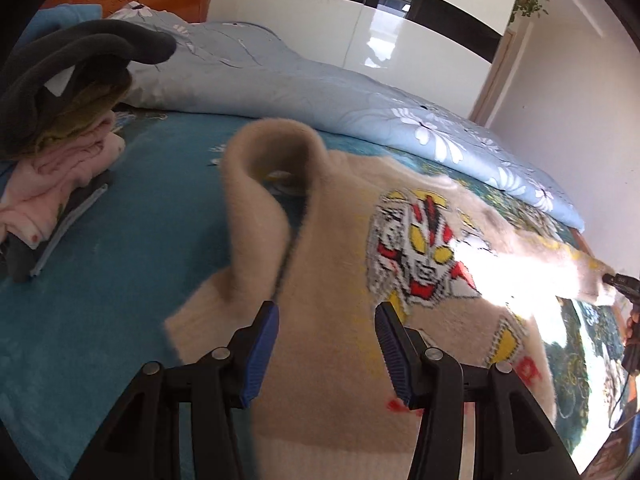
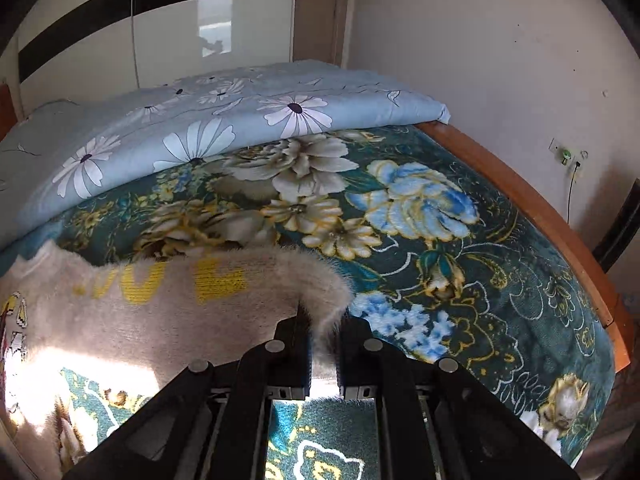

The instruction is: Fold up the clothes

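Fuzzy cream sweater with cartoon print (image 1: 344,264) spread on teal floral bed blanket (image 2: 460,280); right tongs (image 2: 323,332) clamped on its hem, left tongs (image 1: 326,320) half-open above it (gripping nothing). Stacked clothes pile (image 1: 68,136) and blue daisy quilt (image 2: 200,128) alongside.

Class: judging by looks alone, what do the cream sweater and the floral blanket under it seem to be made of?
Cream sweater: probably fuzzy knit, wool or acrylic; fine hairs stand off its edge, matte.
Floral blanket: probably plush fleece, likely synthetic; short soft pile with a slight sheen.
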Demonstrator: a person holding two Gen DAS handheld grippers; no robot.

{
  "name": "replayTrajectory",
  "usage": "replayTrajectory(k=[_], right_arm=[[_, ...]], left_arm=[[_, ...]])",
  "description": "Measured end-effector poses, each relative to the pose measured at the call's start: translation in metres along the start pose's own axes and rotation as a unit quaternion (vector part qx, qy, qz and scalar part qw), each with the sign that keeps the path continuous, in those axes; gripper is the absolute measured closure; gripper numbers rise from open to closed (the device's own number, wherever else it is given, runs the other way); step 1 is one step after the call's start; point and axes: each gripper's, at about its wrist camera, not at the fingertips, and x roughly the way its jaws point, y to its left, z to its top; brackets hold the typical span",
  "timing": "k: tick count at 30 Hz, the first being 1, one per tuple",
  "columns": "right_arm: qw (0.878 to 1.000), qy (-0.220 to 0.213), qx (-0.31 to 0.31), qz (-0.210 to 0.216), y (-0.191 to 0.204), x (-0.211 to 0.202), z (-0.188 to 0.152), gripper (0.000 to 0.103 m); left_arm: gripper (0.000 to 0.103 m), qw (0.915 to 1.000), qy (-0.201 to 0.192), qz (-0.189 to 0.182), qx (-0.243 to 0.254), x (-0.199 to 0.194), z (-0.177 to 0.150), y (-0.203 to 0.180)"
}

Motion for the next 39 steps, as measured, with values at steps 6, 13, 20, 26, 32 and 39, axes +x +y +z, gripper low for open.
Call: replayTrajectory(k=[6,13,20,26,32,39], right_arm=[[0.999,0.039,0.022,0.012,0.001,0.028,-0.023,0.094],[0.999,0.019,0.019,0.024,-0.009,-0.008,-0.03,0.061],[0.999,-0.02,-0.014,0.039,0.008,-0.069,-0.063,0.049],[0.959,0.051,-0.092,0.262,0.114,-0.086,-0.126,0.049],[0.925,0.091,-0.087,0.358,0.174,-0.09,-0.176,0.049],[0.934,0.074,-0.086,0.34,0.205,-0.1,-0.183,0.046]], left_arm=[[0.049,0.9988,0.024,0.041,-0.009,0.038,0.023,0.039],[0.069,0.9984,0.032,0.046,0.01,0.067,0.038,0.041],[0.089,0.9506,-0.062,0.276,0.128,0.061,0.065,0.029],[0.081,0.9817,0.008,0.189,0.024,0.058,0.053,0.072],[0.061,0.9989,0.025,0.033,-0.02,0.023,0.019,0.086],[0.059,0.9976,0.06,-0.023,0.026,0.013,-0.026,0.045]])
